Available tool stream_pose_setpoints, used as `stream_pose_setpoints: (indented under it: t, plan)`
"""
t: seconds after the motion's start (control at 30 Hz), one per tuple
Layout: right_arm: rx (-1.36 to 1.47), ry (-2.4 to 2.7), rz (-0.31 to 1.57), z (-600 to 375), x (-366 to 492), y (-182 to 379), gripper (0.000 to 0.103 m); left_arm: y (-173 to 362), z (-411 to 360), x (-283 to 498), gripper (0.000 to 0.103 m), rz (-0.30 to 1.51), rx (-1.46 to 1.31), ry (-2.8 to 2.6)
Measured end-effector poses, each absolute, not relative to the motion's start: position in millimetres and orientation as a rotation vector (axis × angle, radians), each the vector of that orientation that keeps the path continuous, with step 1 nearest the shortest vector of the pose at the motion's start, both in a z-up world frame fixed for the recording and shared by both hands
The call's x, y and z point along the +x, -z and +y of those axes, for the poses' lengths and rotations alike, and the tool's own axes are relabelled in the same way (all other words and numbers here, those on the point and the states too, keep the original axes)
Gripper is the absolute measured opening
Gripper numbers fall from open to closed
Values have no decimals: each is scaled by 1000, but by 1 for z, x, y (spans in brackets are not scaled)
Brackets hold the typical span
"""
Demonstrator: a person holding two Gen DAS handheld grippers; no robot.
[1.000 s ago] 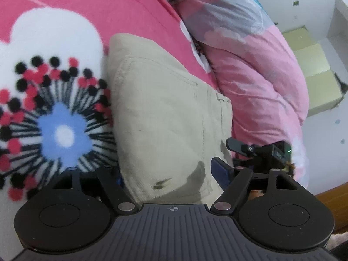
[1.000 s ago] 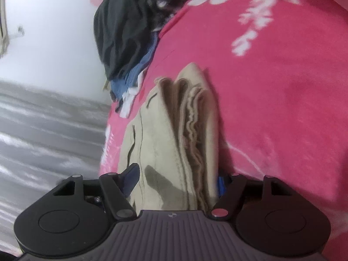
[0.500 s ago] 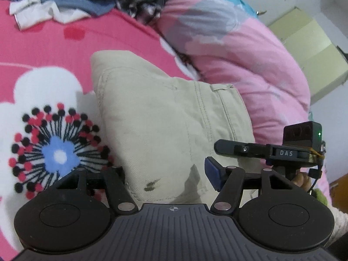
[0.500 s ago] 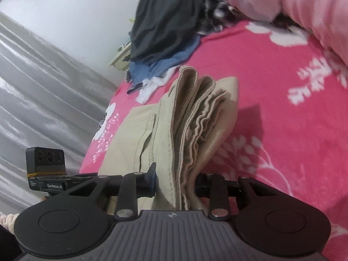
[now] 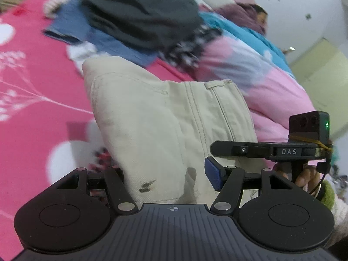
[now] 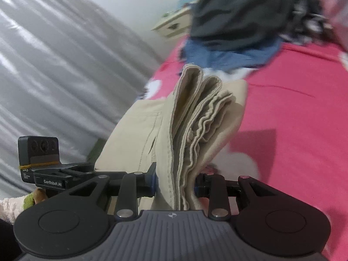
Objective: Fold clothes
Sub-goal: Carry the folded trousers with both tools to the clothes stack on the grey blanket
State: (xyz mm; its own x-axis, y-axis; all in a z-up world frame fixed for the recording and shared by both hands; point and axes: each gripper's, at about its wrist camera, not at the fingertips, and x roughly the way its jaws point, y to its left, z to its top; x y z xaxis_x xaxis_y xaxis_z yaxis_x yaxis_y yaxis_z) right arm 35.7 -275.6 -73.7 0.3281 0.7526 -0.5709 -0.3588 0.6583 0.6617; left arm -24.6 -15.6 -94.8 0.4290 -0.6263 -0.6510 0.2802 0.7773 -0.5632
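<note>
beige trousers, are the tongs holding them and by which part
Both tongs grip the folded beige trousers: right tongs clamp the stacked layered edge, left tongs hold the near flat end.

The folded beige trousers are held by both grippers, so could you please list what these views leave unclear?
- Left wrist view: beige trousers hide the left gripper's left pad.
- Right wrist view: right gripper contact is cut off by the casing.
- Both views: motion blurs the clothes pile.

Pink floral bedspread [image 5: 32, 113], grey curtain [image 6: 54, 76], pale nightstand [image 6: 171, 25]
</note>
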Motion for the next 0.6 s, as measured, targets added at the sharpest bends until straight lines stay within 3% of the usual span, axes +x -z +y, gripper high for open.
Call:
stream_pose_setpoints:
  t: [0.37, 0.6]
  plan:
    - [514, -948, 1062, -181, 50, 61, 33, 61, 64, -62, 64, 871, -476, 338]
    - [386, -922, 1003, -161, 31, 10, 33, 51, 93, -80, 63, 747, -669, 353]
